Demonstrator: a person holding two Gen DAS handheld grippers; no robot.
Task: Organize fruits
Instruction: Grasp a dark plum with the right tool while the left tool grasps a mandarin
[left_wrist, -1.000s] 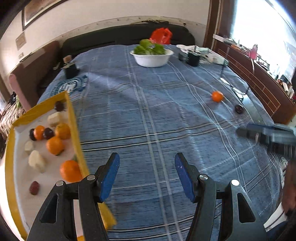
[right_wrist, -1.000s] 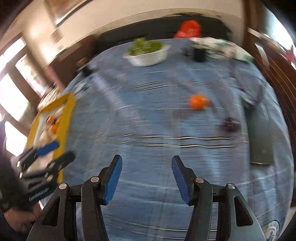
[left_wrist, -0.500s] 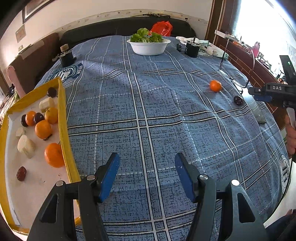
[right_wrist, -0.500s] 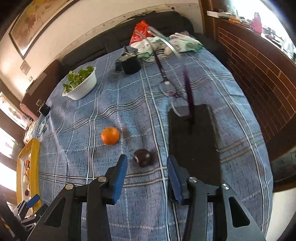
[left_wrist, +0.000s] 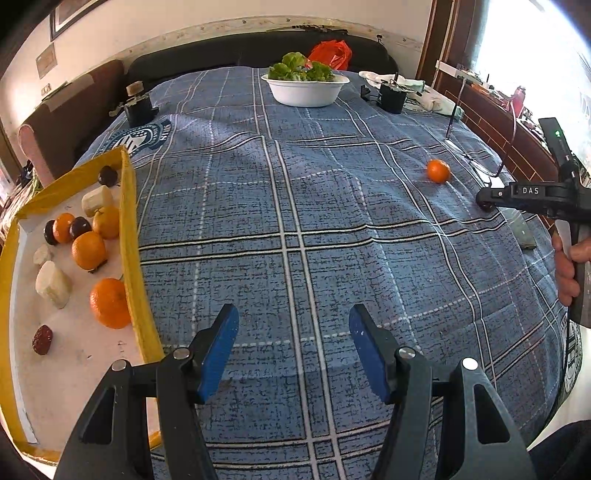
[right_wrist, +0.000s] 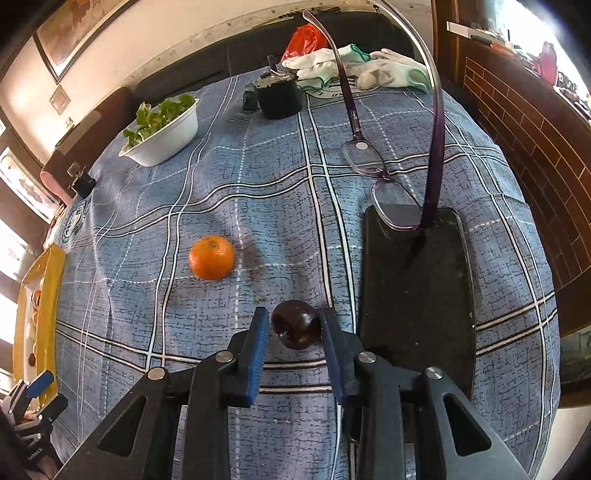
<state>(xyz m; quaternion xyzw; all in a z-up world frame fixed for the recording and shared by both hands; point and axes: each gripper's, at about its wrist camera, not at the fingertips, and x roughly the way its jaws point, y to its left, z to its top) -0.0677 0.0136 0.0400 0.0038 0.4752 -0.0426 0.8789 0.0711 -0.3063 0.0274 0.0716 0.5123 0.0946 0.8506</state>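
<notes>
The right gripper (right_wrist: 295, 332) is low over the blue checked cloth (right_wrist: 258, 184), its blue fingers (right_wrist: 258, 350) spread to either side of a dark plum (right_wrist: 297, 328). The plum sits between the tips; the right one looks to be touching it, the left one stands just clear, so nothing is clamped. A phone (right_wrist: 417, 288) lies just right of the plum, with glasses (right_wrist: 384, 184) resting partly on its far end. An orange (right_wrist: 211, 257) sits on the cloth near the plum, up and to the left.

The left gripper (left_wrist: 291, 350) hangs over bare cloth with its fingers wide apart and holding nothing. Just beside it on the left is the yellow tray (left_wrist: 129, 221) (white inside), which carries several oranges (left_wrist: 88, 250), dark plums, pale chunks and one small red fruit (left_wrist: 42, 339). At the far end of the worktop stands a white bowl (left_wrist: 306, 88) of greens.
</notes>
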